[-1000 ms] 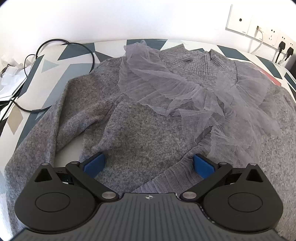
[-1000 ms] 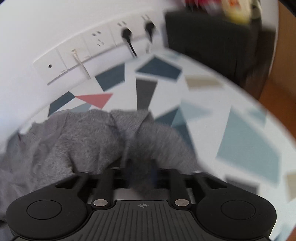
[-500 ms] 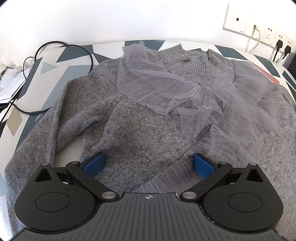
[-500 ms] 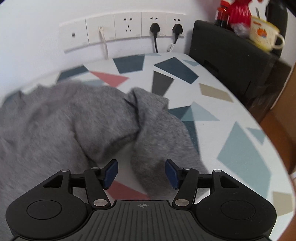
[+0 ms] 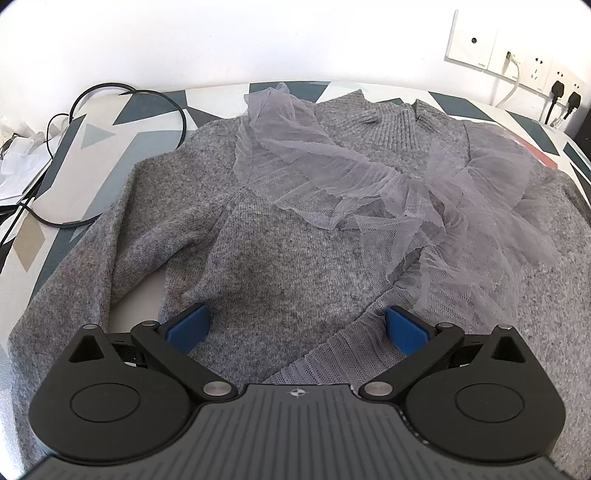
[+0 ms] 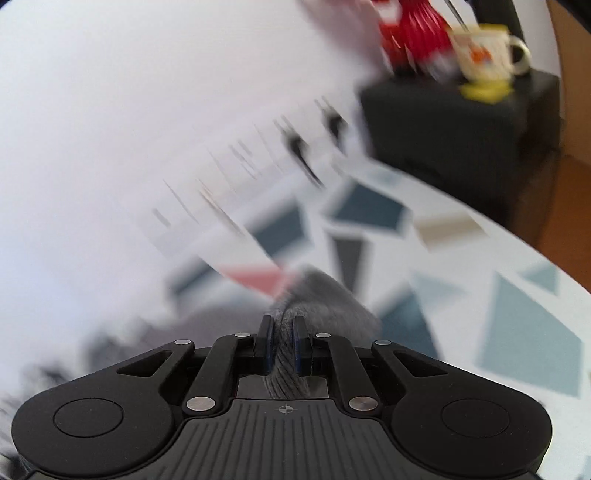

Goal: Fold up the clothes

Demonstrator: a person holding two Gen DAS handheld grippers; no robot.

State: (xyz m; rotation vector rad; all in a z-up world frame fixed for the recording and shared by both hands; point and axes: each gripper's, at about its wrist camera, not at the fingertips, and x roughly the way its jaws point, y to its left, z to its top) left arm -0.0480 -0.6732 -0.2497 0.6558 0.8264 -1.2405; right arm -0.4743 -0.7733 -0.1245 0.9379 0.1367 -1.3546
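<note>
Left gripper [image 5: 297, 326]: jaws spread wide, nothing between the blue pads [image 5: 188, 326]. It sits low over the grey knit sweater with sheer grey tulle ruffles [image 5: 280, 258], pads at 7 and 5 o'clock of the frame, over the lower body of the garment.

Sweater lies spread face-up on the white table with a print of dark blue, teal, tan and red triangles [image 5: 110, 147]. Ribbed collar [image 5: 395, 122] at 12 o'clock, towards the wall. Ruffle [image 5: 317, 177] runs diagonally from about 11 o'clock across the chest to 3 o'clock. One sleeve [image 5: 92, 251] runs down the 9 o'clock side towards 7 o'clock, with a strip of bare table between it and the body.

Black cable loop [image 5: 122, 96] on the table at 10 o'clock, near the sleeve's shoulder; cannot tell if it touches. White crumpled paper or plastic [image 5: 18, 162] at the 9 o'clock edge. White wall socket strip [image 5: 517, 66] at 1-2 o'clock, one white and two black plugs in.

Right gripper [image 6: 283, 343]: jaws closed on a bunch of the sweater's grey knit [image 6: 325, 302]; fabric is pinched between the pads and rises ahead of them at frame centre. Heavy motion blur in the right wrist view. Same patterned table [image 6: 524, 332] from 2 to 4 o'clock. Black cabinet [image 6: 461, 147] at 1 o'clock, carrying a cream mug with orange print [image 6: 487, 55] and a red object [image 6: 413, 33], too blurred to identify.
</note>
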